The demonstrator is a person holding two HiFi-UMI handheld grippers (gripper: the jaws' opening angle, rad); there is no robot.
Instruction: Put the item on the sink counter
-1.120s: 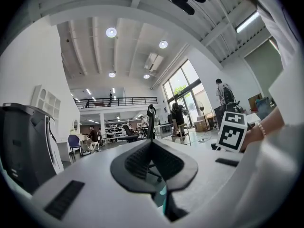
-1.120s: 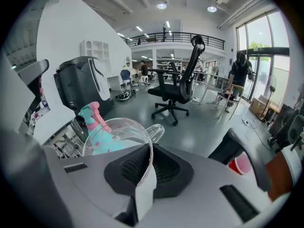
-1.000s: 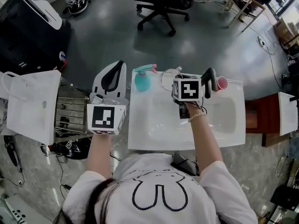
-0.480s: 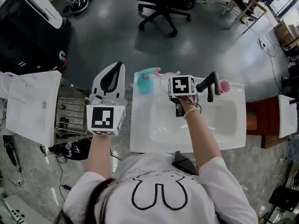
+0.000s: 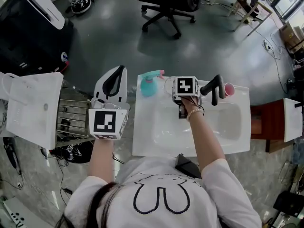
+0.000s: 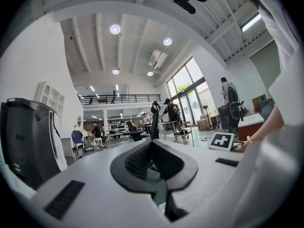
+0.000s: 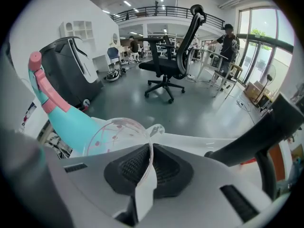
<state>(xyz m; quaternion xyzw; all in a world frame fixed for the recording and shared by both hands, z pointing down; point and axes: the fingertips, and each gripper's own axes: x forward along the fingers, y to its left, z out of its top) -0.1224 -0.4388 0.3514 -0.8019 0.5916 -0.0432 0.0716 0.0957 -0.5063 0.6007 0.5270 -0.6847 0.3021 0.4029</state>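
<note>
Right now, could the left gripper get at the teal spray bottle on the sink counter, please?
Probably yes. The left gripper, shut and empty, is left of the sink; the spray bottle stands at that back corner, with the right gripper and its glass cup beyond it.

1. The spray bottle (image 5: 147, 86) stands at the sink counter's (image 5: 140, 139) back left corner.
2. The cup (image 7: 114, 134) is just right of it, seemingly over the back edge.
3. Faucet (image 5: 213, 89) and tumbler (image 5: 228, 87) stand farther right.

Right gripper (image 7: 151, 161), jaws pinching the rim of a clear glass cup (image 7: 111, 137), between a teal spray bottle (image 7: 70, 125) and a black faucet (image 7: 256, 137).
</note>
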